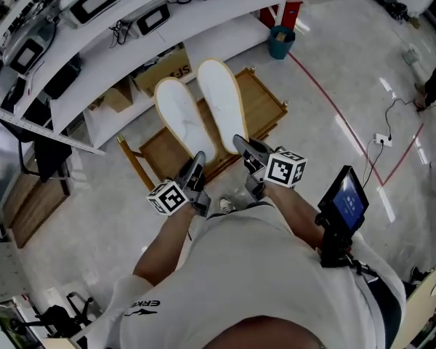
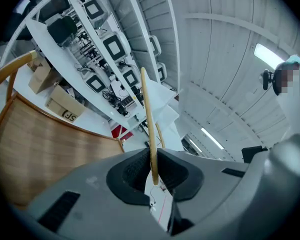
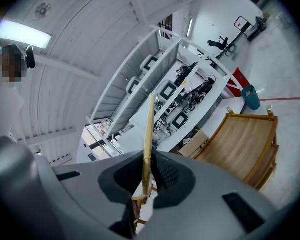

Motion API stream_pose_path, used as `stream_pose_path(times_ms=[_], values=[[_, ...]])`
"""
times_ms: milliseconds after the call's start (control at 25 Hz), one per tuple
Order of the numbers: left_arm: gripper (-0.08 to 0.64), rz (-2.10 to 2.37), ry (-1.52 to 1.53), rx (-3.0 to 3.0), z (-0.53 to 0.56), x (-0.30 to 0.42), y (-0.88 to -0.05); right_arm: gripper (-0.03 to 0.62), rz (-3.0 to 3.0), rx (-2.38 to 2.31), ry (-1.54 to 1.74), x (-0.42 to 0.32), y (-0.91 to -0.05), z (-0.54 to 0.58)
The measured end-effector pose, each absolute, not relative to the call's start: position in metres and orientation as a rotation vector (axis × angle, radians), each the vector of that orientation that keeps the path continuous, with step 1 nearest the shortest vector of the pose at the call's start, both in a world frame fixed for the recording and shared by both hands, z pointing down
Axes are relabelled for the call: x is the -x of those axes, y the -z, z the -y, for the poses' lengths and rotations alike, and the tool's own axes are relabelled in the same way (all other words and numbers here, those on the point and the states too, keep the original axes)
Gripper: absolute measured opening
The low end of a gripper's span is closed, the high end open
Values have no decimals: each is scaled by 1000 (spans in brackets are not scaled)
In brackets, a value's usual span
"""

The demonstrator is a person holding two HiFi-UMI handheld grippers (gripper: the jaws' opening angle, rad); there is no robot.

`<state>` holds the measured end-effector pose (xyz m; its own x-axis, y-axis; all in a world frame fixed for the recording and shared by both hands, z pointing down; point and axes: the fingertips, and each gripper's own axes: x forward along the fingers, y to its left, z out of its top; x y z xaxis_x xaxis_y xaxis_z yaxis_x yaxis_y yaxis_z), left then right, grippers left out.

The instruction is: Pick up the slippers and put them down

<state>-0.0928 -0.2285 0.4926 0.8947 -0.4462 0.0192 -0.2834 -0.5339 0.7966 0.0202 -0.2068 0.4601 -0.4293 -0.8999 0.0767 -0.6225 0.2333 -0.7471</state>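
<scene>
Head view: the left gripper (image 1: pixel 197 160) covers the near end of the left slipper (image 1: pixel 182 118); the right gripper (image 1: pixel 244 147) covers that of the right slipper (image 1: pixel 221 97). Gripper views: each slipper appears edge-on; its faces are not visible. Both slippers hide the centre of the wooden tray (image 1: pixel 265 106).

both bare forearms rise from the lower middle of the head view, the left forearm (image 1: pixel 167 242) toward centre-left and the right forearm (image 1: pixel 299 208) toward centre-right. the left gripper (image 1: pixel 198 158) points to the top of the frame, its jaws pinched on the thin heel edge of the left slipper (image 1: pixel 183 118). the right gripper (image 1: pixel 241 146), just beside it, clamps the right slipper (image 1: pixel 221 100) likewise.
</scene>
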Motion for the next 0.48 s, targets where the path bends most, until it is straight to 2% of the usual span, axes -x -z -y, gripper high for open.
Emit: stream_pose_path(times_ms=[480], values=[[34, 382, 151, -2163, 244, 28, -499, 34, -1986, 1529, 1025, -80, -469, 208]])
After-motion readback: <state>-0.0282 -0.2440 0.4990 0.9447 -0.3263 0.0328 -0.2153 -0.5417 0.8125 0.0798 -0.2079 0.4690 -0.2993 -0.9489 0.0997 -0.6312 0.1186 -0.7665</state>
